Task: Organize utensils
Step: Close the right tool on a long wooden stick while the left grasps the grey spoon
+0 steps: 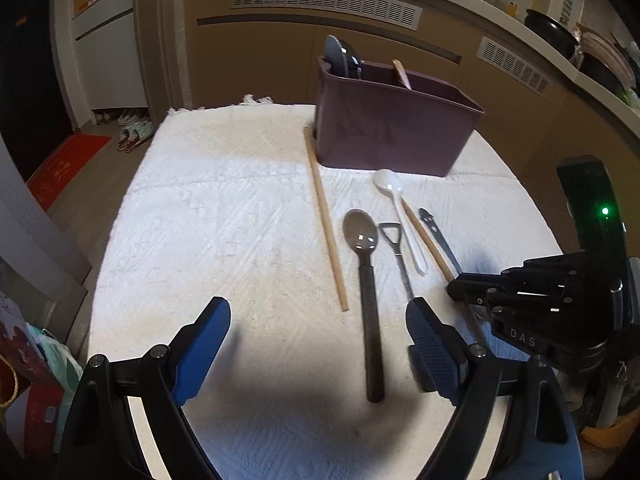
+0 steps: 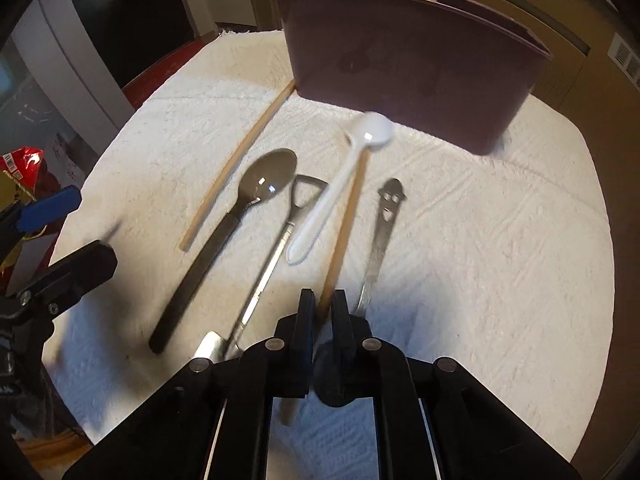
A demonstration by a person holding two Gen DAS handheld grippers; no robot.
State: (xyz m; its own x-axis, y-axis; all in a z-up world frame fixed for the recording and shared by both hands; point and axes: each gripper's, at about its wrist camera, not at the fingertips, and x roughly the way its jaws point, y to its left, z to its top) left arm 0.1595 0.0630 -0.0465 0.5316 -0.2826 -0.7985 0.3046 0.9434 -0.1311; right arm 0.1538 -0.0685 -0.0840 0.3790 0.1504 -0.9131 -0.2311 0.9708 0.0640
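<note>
We've got the right gripper (image 2: 322, 304) jaws pinching the near end of the thin wooden chopstick (image 2: 347, 220), probably to drop it in the maroon plastic utensil caddy (image 2: 408, 80) at the worktop's far side, while the left gripper (image 1: 318, 344) jaws hang spread over the black-handled spoon (image 1: 370, 312).

Dim room, bright white cloth (image 1: 224, 216); dark shadows near bottom; fisheye-bent edges; motion blur on white spoon (image 2: 352, 160).

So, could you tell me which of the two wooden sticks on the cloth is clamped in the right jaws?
The stick beside the white spoon; the other stick lies free, left of the row.
</note>
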